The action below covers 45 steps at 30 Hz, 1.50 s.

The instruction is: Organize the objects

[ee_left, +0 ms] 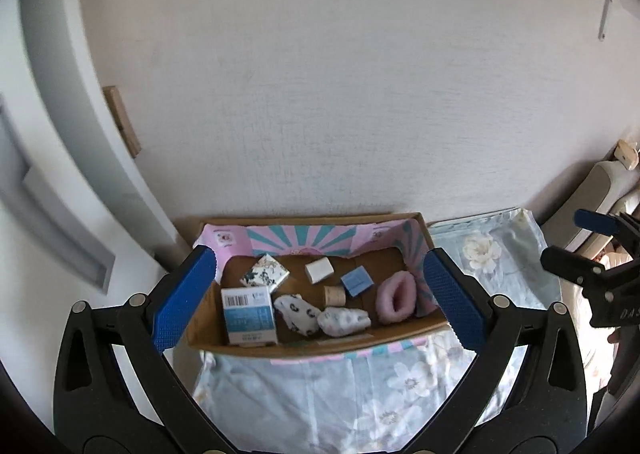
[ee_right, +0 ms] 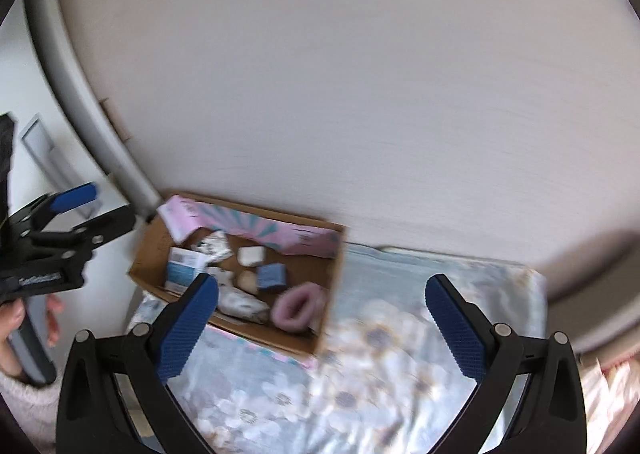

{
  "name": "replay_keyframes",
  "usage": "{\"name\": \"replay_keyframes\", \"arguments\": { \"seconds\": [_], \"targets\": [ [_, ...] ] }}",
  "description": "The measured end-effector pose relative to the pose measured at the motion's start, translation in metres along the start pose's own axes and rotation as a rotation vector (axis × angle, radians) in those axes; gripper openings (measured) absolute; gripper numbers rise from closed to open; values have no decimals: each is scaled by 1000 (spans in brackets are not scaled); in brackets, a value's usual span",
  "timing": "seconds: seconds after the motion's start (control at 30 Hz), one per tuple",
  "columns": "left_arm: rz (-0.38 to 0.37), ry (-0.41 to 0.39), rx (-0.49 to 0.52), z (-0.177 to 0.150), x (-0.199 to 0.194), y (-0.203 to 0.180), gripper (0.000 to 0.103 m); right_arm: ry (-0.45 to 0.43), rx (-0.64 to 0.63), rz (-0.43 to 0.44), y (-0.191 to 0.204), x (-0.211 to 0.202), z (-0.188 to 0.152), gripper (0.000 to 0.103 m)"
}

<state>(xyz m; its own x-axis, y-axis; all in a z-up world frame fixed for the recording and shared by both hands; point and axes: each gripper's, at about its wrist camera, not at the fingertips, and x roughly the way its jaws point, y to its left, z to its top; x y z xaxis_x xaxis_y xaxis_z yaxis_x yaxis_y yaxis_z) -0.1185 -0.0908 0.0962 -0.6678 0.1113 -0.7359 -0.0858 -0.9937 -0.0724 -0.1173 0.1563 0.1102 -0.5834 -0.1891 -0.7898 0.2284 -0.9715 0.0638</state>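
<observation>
Between the left gripper (ee_left: 320,302) and right gripper (ee_right: 322,328), both with jaws wide and empty, a cardboard box (ee_left: 304,346) rests on a floral cloth (ee_left: 320,394). Inside, the pink scrunchie (ee_left: 396,298) looks light and soft; pinch its outer loop.

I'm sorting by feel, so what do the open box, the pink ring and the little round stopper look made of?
Box: corrugated cardboard, matte brown inside, with pink and teal print on the flaps.
Pink ring: fuzzy plush or fleece, soft nap, probably fabric.
Round stopper: likely cork, judging by its tan speckled surface, though it is too small to be sure.
</observation>
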Motion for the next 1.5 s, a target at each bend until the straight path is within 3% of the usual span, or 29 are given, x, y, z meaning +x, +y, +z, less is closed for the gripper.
{"name": "replay_keyframes", "arguments": {
  "seconds": [0.23, 0.4, 1.03, 1.5],
  "targets": [
    [50, -53, -41, -37, -27, -19, 103, -43, 108, -97, -26, -29, -30, 103],
    [33, -63, -23, -55, -31, -33, 103, -76, 124, -139, -28, -34, -50, 103],
    [26, -60, 7, -64, -26, -58, 103, -77, 162, -169, -47, -39, -59, 103],
    [12, -48, -26, -67, -23, -53, 103, -77, 141, -170, -44, -39, -57, 103]
  ]
}}
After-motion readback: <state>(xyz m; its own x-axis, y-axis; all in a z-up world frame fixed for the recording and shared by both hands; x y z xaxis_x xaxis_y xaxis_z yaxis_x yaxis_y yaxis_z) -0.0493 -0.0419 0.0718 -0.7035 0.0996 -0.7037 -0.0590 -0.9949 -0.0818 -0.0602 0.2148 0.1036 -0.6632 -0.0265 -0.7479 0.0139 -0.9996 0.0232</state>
